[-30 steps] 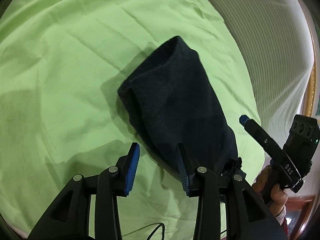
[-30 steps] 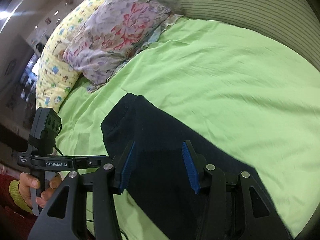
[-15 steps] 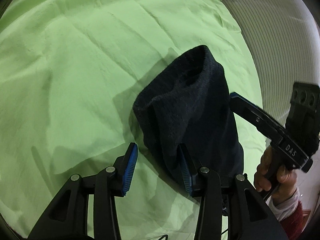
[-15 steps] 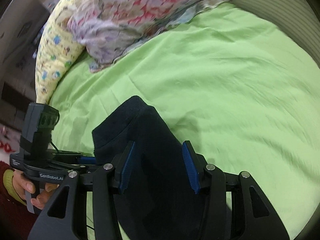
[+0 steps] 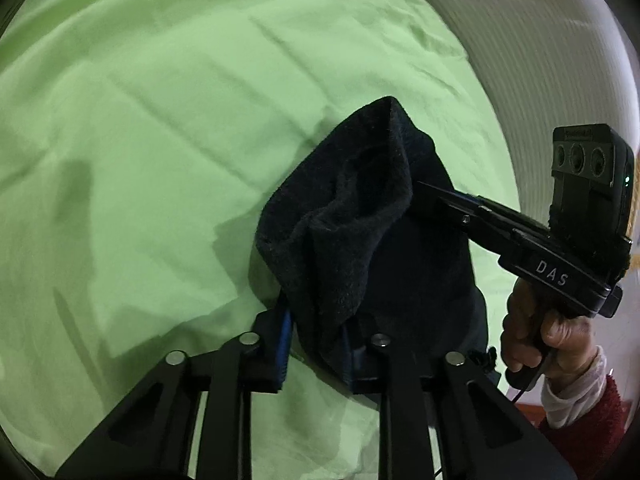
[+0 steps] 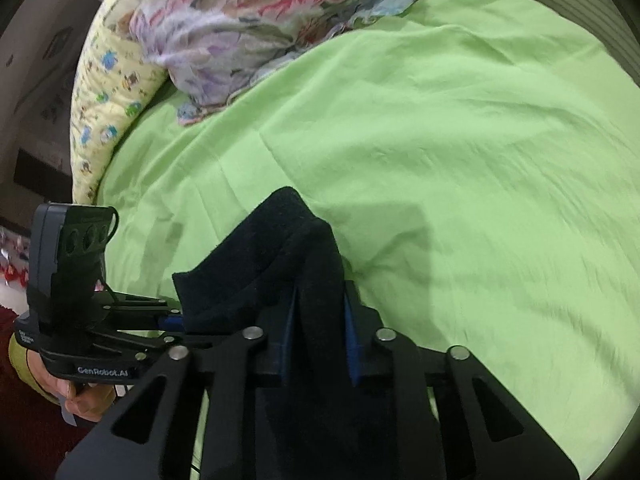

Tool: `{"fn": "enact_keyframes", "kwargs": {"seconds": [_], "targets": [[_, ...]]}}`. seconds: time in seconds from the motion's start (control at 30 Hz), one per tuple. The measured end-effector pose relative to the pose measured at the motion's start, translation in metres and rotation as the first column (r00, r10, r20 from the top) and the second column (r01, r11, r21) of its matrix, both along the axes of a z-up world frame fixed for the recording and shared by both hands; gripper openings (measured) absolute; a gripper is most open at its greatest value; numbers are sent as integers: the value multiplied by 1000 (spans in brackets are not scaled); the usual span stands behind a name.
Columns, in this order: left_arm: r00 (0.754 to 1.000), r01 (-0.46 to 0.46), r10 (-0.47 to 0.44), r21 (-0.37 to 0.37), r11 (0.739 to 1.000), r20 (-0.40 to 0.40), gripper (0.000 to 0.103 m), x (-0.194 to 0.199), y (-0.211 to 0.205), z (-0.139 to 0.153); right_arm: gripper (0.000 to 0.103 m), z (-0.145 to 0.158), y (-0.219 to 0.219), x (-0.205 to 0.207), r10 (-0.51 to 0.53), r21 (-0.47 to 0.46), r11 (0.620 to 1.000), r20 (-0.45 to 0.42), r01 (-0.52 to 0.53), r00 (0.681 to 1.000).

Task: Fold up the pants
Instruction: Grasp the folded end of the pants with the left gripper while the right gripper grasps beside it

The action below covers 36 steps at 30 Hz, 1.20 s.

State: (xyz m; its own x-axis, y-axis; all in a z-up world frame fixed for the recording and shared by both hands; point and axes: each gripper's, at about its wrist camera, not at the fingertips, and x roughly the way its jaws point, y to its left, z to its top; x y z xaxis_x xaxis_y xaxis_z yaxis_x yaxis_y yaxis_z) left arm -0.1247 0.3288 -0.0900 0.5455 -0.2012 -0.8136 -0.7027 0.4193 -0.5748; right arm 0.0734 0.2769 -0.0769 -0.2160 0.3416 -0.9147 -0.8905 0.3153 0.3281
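We have the left gripper [image 5: 316, 344] pinching one side of the dark pants [image 5: 360, 232], its blue pads pressed into the bunched cloth. The pants lie on the green bedsheet [image 5: 160, 140], the near end gathered up between our two tools. The right gripper [image 6: 318, 332] clamps the other side of that same end in the same manner (its fingers reach in from the right in the left wrist view). We judge ourselves in the middle of a fold, both corners taken. Next we should raise the end evenly and carry it over the far part, keeping both grips level so the edges meet.
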Motion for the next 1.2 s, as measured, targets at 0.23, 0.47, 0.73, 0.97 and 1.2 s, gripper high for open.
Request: {"fn": "enact_keyframes", "kwargs": {"seconds": [0.23,0.47,0.73,0.97,1.2], "targets": [[991,86,-96,116,990,88,15,18,-20,62,19,49,-38,7,-102,147,984,6,100,995],[972,136,-171,205,969,163,15,42,-63,118,18,99,-90,16,-170,274,947,-16,168,985],[928,250,-310,271,930,207,15,75,-125,154,18,133,-164,14,-283,389,881,-20,268,959],[878,369,-437,305,878,197,15,99,-187,159,17,137,-240,11,-401,446,811,-46,377,915],[818,489,-556,329,808,149,15,124,-251,146,17,124,-305,5,-503,472,738,-89,481,859]]}}
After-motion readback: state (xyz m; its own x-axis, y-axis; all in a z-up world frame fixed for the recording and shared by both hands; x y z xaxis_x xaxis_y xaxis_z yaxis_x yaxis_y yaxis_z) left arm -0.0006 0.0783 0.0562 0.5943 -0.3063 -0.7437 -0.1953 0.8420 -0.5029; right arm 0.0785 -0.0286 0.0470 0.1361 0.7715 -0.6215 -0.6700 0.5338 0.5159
